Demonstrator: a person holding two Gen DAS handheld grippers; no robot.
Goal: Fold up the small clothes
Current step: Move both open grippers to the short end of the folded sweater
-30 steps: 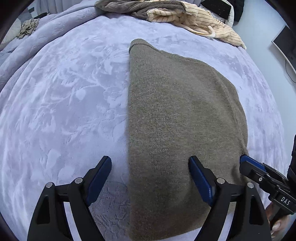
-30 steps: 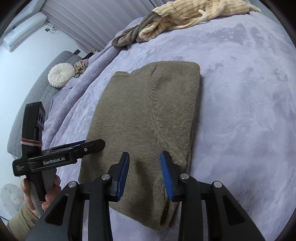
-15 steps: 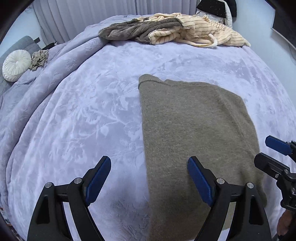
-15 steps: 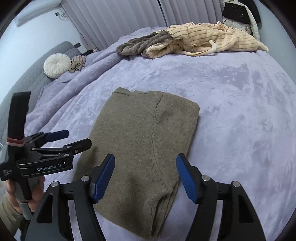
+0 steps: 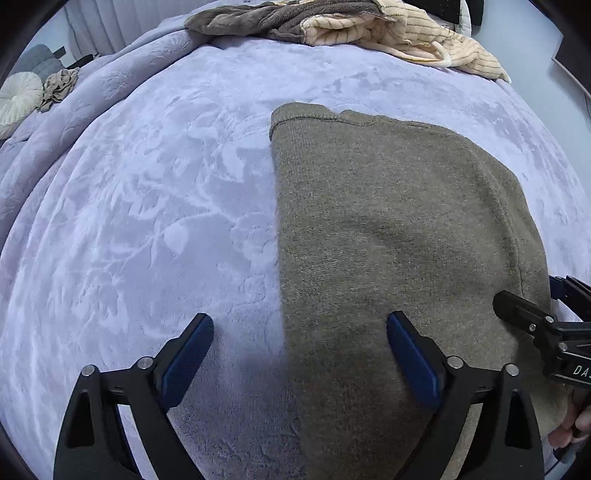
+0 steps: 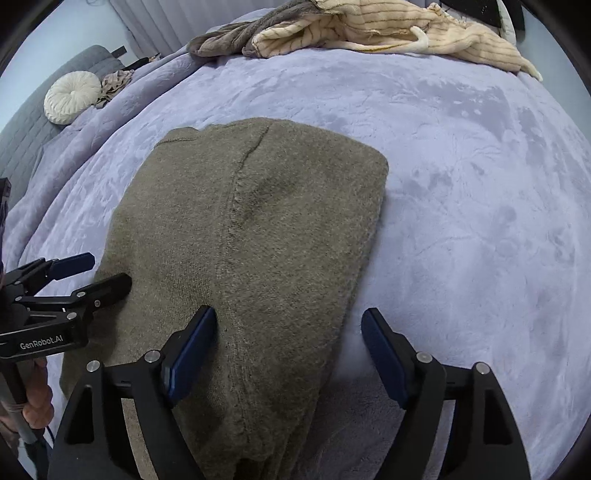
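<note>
Sweater [image 5: 399, 236], olive knit and already folded narrow, lies on the lilac blanket [image 5: 147, 206] with its long axis running away from me. My left gripper [image 5: 299, 354] straddles its left edge, my right gripper [image 6: 288, 350] its right edge, both opening wide, gripping nothing. Beyond, probably unfolded clothes [image 6: 369, 29], heaped.
</note>
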